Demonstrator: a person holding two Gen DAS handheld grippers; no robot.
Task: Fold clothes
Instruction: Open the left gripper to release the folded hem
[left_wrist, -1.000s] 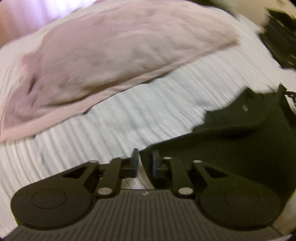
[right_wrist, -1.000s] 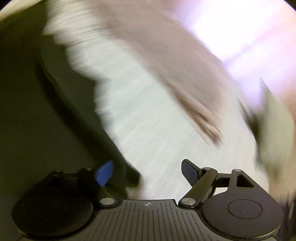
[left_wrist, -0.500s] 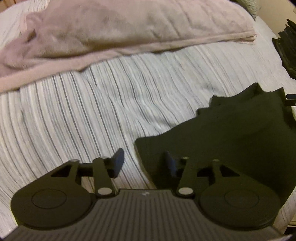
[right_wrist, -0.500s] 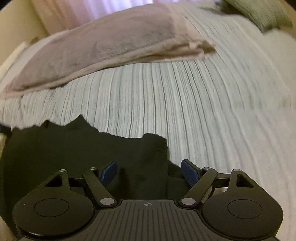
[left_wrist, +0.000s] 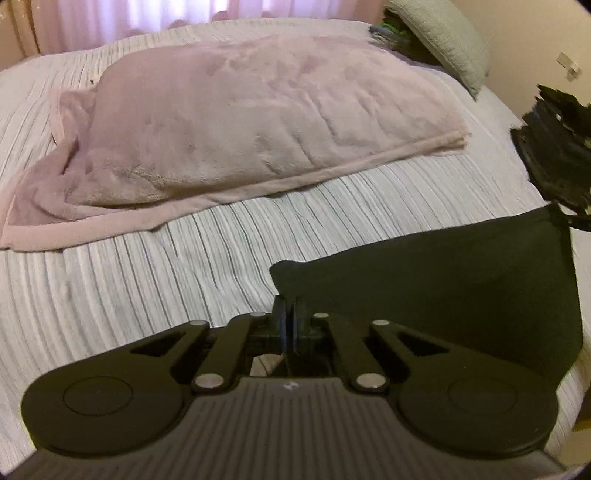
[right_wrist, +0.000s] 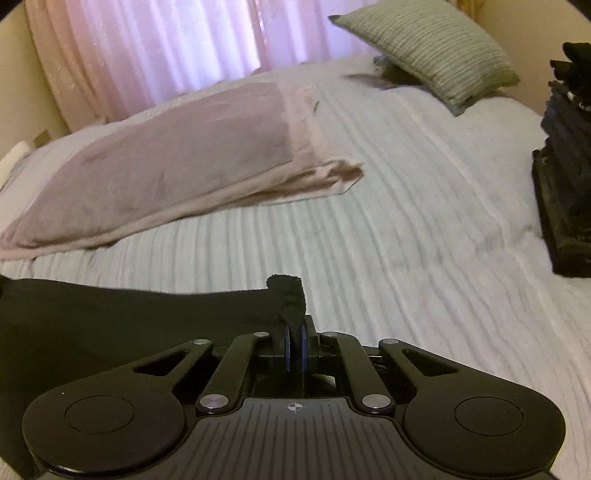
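Black garment (left_wrist: 461, 280) now stretched between both grippers, whose jaws, earlier apart, have clamped its corners.

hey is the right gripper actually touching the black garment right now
Touching. In the right wrist view the right gripper has its jaws closed on a corner of the black garment, the cloth bunching up between the blue pads.

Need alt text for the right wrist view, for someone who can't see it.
The right gripper is shut on a corner of a black garment stretched leftward over a striped white bedspread. Beyond lie a pink blanket, a green pillow, and a dark clothes stack at right.
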